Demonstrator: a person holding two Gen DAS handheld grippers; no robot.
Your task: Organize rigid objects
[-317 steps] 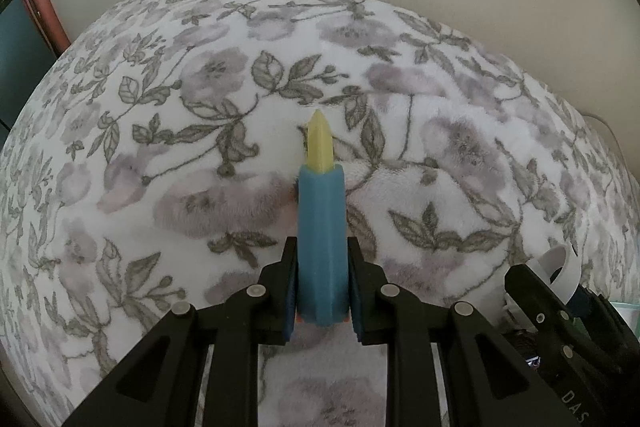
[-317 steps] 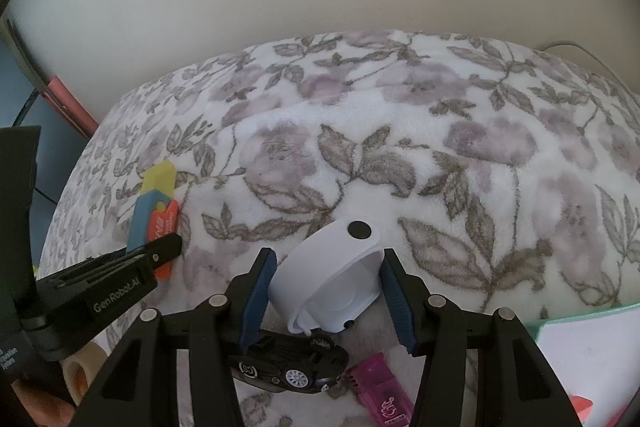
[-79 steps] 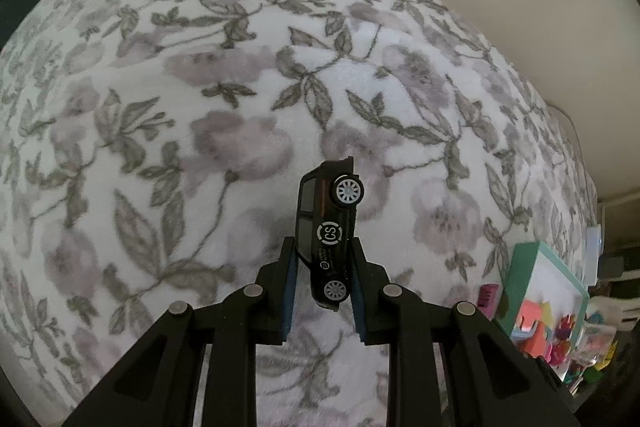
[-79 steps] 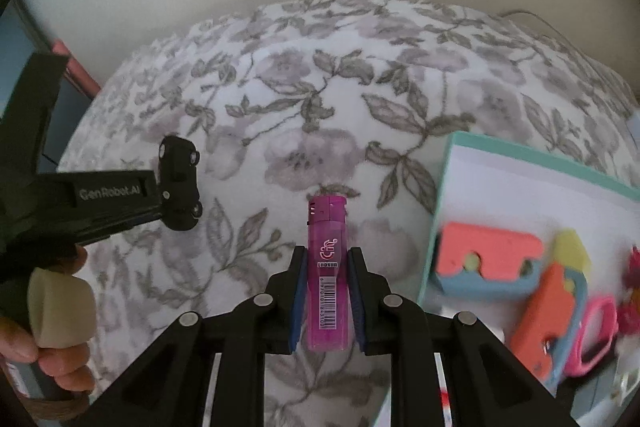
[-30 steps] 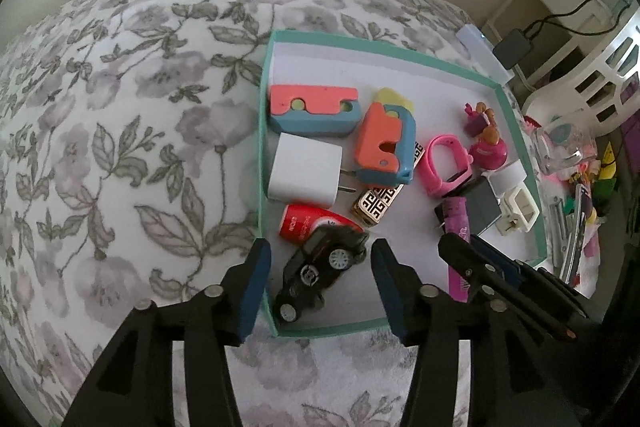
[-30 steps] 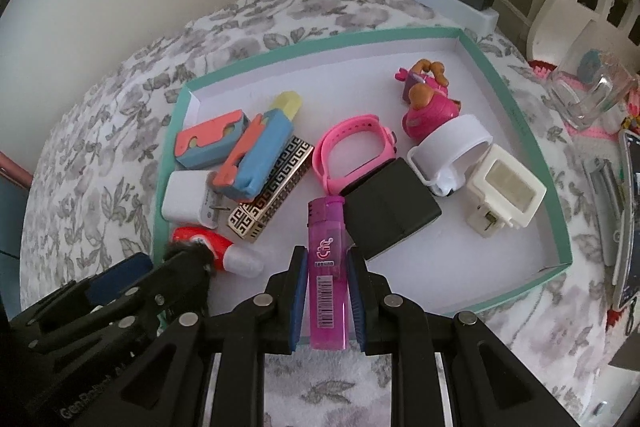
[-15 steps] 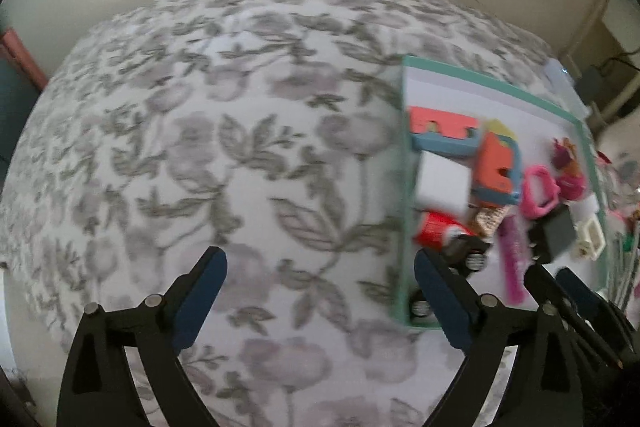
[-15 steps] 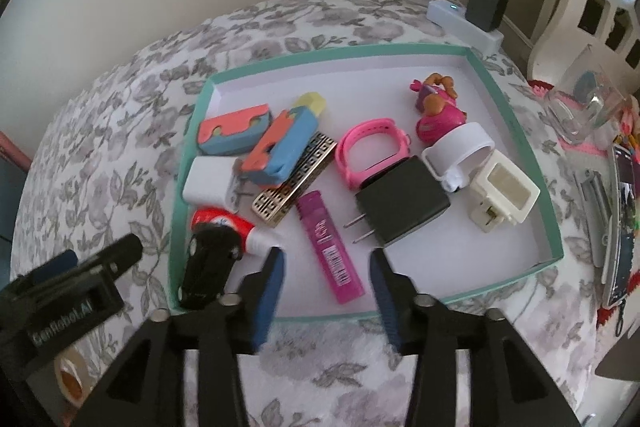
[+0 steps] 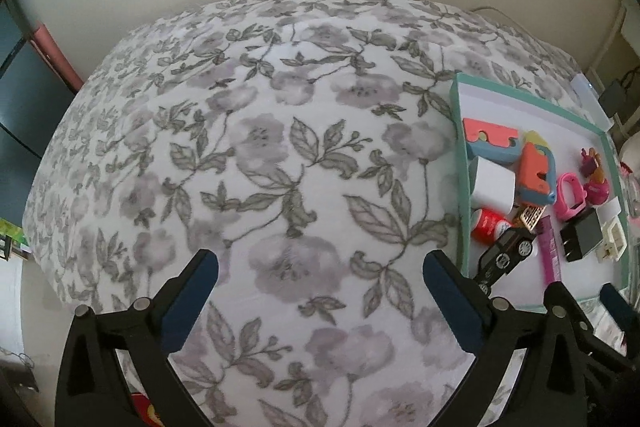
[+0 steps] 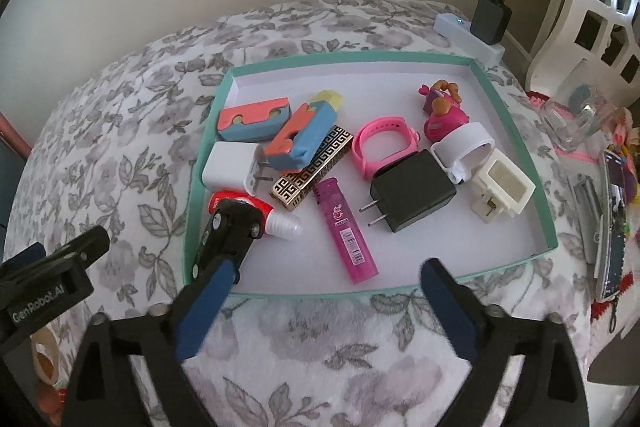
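Right wrist view: the right gripper [image 10: 320, 291] hangs over the near rim of the teal tray [image 10: 516, 143], jaws opening wide and empty, with the pink lighter [image 10: 346, 237] lying loose inside beside the black toy car [image 10: 224, 233]. The left gripper [image 9: 320, 285] is also opening wide, empty, over the floral blanket [image 9: 260, 147]. Clearing both upward before searching avoids nudging the tray; apparently nothing loose remains on the blanket, though its edges are blurred.

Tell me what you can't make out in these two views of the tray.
- Toy car: right wrist view, rear hidden behind the right hand-held gripper finger.
- Red tube: label partly covered by the car.
- Tray: left wrist view, near corner hidden behind gripper fingers.
- Pink lighter: print too small to read.
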